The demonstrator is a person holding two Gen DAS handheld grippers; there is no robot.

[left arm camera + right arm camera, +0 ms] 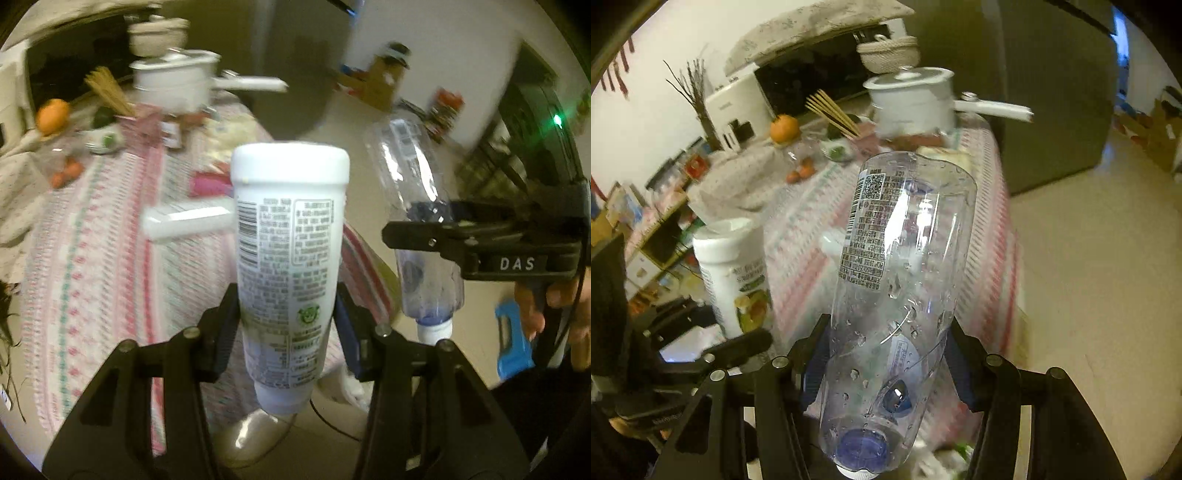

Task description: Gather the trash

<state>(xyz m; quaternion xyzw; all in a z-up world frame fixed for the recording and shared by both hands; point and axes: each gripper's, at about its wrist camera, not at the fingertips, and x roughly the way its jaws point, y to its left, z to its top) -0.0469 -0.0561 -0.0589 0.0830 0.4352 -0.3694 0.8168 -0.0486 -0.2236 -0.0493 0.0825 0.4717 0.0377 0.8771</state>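
Two pieces of trash in hand, one per gripper, both carried off the near edge of the table [990,229] with the pink patterned cloth. No bin shows in either view, so I cannot say which way the drop lies.

Clear plastic bottle [897,295]: my right gripper [886,365] pinches it across the lower body, pads pressing both sides. Long axis runs along the fingers, cap end nearest the camera, base pointing far.

White plastic bottle [290,258]: my left gripper [288,332] pinches it likewise, flat base far, neck hanging near and below the fingers.

Right gripper sits just right of the left; the bottles are apart, roughly parallel.
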